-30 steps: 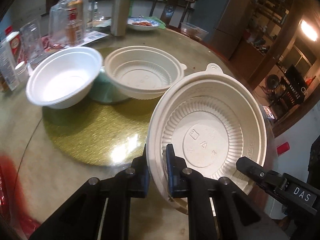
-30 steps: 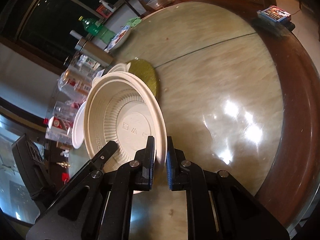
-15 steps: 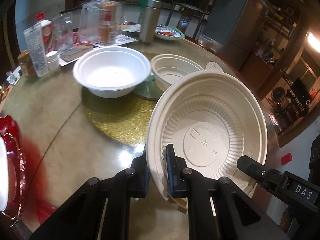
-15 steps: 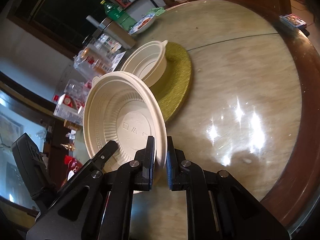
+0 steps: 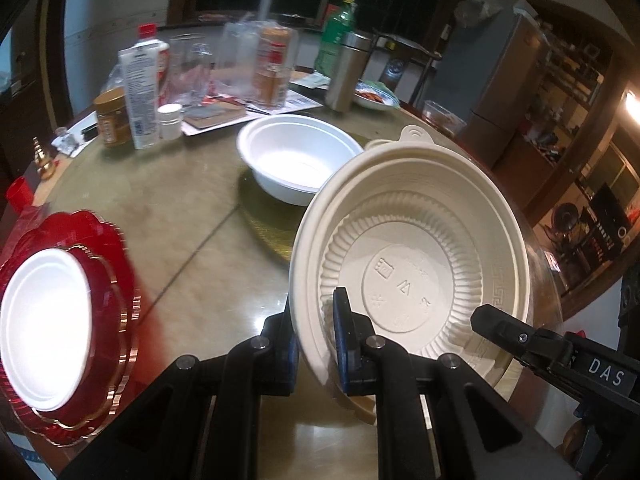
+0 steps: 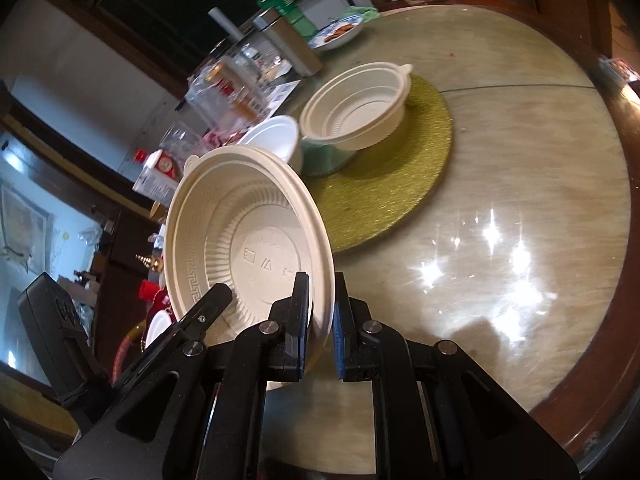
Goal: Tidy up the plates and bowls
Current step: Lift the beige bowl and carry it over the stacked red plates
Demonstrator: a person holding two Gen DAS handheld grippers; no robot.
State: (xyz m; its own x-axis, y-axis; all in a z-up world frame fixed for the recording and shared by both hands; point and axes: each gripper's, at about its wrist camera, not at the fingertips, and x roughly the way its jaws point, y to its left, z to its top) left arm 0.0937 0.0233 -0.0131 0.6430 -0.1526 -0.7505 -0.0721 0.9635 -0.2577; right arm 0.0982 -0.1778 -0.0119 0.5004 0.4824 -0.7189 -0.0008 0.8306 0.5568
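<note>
Swinging left across the table goes the beige bowl, and the red plate with its white dish has slid into the left wrist view's lower left, while the white bowl and gold mat drop back toward mid-frame. Both claws are clamped on it: left gripper on one rim, right gripper on the opposite rim, bowl tilted and airborne in the foreground. My read: it's heading for the red plate's stack, with 2 bowls left on the mat.

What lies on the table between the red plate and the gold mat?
Nothing: in the left wrist view, the table between the red plate and the gold mat is bare, crossed only by a thin dark seam.
</note>
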